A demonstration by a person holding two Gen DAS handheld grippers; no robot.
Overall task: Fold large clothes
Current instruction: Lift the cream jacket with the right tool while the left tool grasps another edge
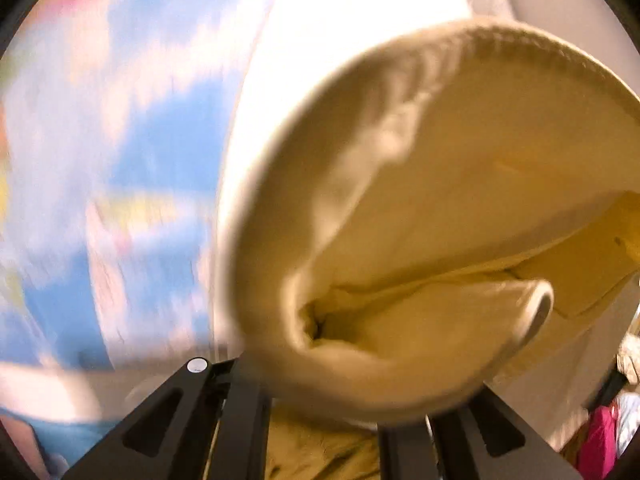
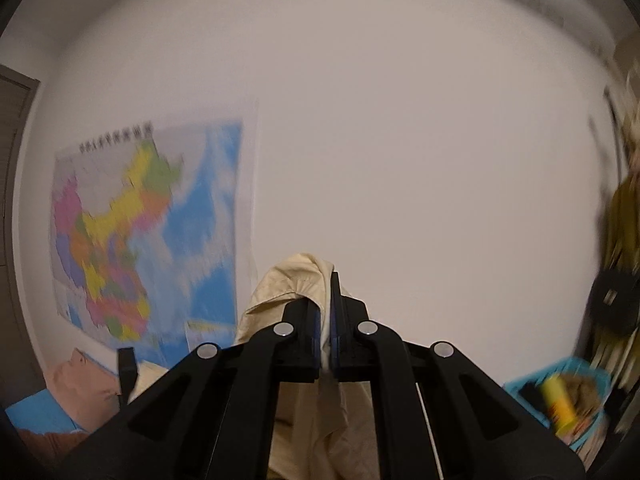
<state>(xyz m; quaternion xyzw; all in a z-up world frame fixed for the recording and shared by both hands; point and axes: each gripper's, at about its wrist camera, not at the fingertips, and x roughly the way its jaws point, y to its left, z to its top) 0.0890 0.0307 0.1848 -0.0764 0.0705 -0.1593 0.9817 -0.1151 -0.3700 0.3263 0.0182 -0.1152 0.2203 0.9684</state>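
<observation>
Large colourful paper wall map (image 2: 148, 228), blue sea, patchwork of yellow, pink and green regions, pinned to plain white wall (image 2: 400, 140) at 9 o'clock. Blue plastic basket (image 2: 560, 404) at 4 o'clock, a yellow cylinder (image 2: 560, 404) inside. Dark door edge (image 2: 12, 200) far left. Map blurred in left view (image 1: 120, 160).

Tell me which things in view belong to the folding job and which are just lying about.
Part of the job:
- cream cotton garment, pinched in the shut right gripper
- the same garment bunched over the left gripper

Just lying about:
- colourful paper wall map
- blue plastic basket of clutter
- pink cloth at lower left
- hanging olive clothes at right edge
</observation>
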